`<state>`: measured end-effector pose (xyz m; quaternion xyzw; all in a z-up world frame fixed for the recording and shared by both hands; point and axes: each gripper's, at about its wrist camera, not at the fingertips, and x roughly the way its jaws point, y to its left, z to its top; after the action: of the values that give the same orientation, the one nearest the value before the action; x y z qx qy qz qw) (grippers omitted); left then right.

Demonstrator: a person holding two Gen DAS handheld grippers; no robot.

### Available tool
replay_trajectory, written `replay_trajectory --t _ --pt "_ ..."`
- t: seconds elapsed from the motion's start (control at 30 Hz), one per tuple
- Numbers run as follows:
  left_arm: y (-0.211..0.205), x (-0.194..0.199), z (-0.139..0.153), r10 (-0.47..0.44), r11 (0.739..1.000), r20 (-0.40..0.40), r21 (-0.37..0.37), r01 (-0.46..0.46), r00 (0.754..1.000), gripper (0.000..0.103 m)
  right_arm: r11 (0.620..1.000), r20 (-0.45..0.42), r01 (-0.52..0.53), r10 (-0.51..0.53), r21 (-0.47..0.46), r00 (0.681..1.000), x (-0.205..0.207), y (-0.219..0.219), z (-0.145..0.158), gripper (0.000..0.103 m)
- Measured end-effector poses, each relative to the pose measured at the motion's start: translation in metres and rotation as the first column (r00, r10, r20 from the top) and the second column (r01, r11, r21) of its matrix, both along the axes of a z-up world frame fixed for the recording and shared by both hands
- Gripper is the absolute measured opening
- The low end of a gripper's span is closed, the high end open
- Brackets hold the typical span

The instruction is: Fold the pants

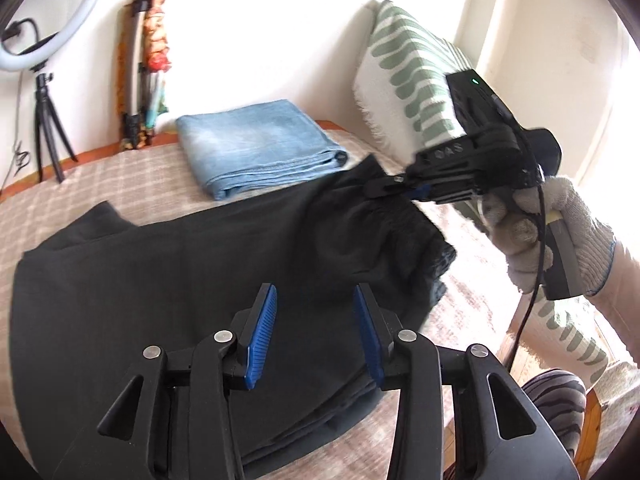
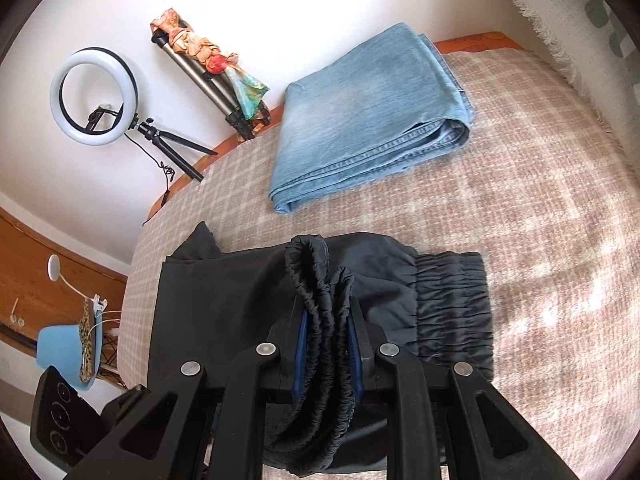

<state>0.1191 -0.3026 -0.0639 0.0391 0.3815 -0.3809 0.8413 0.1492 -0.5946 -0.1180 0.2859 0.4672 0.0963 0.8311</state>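
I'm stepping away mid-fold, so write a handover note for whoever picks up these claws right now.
Left claw: open, nothing between its pads, hovering over the black pants.
Right claw: shut on the pants' elastic cuffs, lifted above the waistband.
Pants lie on the checked cover, near edge; folded jeans sit behind them, finished.
Done: legs laid together, cuff end brought over toward the waistband.
Left: lay the cuffs down, release, smooth, probably fold once more.
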Motion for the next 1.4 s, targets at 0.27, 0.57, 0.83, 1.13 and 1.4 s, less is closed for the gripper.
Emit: replay_trajectory --t 0.27,0.57,0.83,1.13,1.4 --pt "0.121 0.050 -0.022 0.301 0.936 0.032 0.181 -0.301 0.953 0.041 0.999 -0.032 0.008 -0.009 -0.037 0.999 0.002 -0.021 -0.020 0.020" --pt "0.208 0.065 -0.047 0.485 0.855 -0.053 0.236 -0.461 0.873 0.046 0.901 0.095 0.016 0.028 -0.434 0.995 -0.020 0.015 0.025 0.047" --pt "0.221 0.048 -0.071 0.482 0.868 -0.158 0.224 -0.444 0.862 0.050 0.837 0.092 -0.088 0.163 -0.539 0.982 -0.043 0.069 0.011 0.048" --pt "0.222 0.020 -0.069 0.474 0.877 -0.172 0.187 -0.443 0.864 0.050 0.857 0.015 -0.090 0.113 -0.507 0.993 -0.032 0.066 -0.024 0.048" --pt "0.225 0.010 -0.072 0.468 0.884 -0.212 0.103 -0.457 0.858 0.047 0.899 0.091 -0.131 0.185 -0.418 0.979 -0.027 0.118 0.027 0.056"
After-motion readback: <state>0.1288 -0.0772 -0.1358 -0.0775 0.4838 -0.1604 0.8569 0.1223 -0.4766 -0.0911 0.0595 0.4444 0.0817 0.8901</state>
